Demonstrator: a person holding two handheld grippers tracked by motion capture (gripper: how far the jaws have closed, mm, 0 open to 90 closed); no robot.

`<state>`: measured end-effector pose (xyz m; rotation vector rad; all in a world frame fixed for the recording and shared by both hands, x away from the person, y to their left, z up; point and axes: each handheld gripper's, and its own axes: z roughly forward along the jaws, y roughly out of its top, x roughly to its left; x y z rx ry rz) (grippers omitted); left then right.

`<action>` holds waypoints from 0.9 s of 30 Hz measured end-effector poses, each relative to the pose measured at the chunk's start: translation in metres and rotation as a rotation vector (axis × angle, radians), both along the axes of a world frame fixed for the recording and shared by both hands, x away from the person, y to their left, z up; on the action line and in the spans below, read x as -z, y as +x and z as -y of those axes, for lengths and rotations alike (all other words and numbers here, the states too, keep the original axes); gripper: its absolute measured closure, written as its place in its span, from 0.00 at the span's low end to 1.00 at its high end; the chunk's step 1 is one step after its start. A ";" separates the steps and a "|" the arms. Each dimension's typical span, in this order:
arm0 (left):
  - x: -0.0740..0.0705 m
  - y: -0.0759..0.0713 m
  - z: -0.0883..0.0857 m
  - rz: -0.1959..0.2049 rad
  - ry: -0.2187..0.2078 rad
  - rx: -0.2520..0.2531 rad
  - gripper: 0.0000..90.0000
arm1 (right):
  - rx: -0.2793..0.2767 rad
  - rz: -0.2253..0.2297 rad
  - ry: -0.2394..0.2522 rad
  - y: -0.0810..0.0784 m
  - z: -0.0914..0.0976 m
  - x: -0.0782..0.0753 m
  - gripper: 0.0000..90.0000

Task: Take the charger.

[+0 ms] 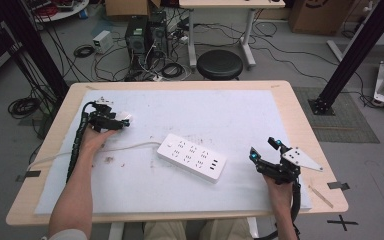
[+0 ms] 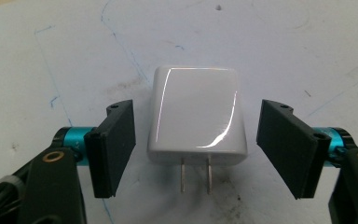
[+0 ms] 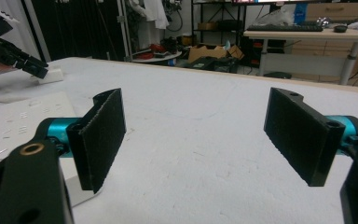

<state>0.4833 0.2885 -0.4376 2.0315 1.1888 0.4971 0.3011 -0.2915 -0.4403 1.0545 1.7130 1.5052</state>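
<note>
surface: white mat (image 1: 190, 107) on wood table (image 1: 300, 125) | room: cabled floor, one stool (image 1: 220, 64) | one power strip (image 1: 192, 156), one white plug adapter (image 2: 195, 114) | left gripper (image 2: 196, 144) released, straddling adapter | right gripper (image 3: 200, 140) released, lower right

No text, label, brand or number can be read on anything here.

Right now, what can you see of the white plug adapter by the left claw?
The adapter is a small glossy white plastic block with rounded corners and two flat metal prongs pointing toward the camera. It lies flat on the white mat, on the table's left side. It sits between the left claw's open black pads, with a gap at each side; nothing else touches it.
</note>
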 end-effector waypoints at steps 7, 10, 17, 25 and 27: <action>0.002 0.001 0.003 -0.001 0.026 0.012 0.38 | -0.003 -0.001 -0.005 0.000 -0.001 0.000 0.23; 0.003 0.001 0.005 0.000 0.042 0.015 0.43 | -0.002 0.002 -0.009 0.000 -0.001 0.000 0.23; 0.003 0.001 0.007 -0.001 0.069 0.014 0.47 | -0.005 0.001 -0.007 0.000 -0.002 0.000 0.23; 0.002 0.000 0.008 -0.010 0.073 0.005 0.47 | -0.002 0.002 -0.009 0.000 -0.001 0.000 0.23; 0.002 0.000 0.008 -0.008 0.082 -0.002 0.47 | -0.003 0.000 -0.009 0.000 -0.001 0.000 0.23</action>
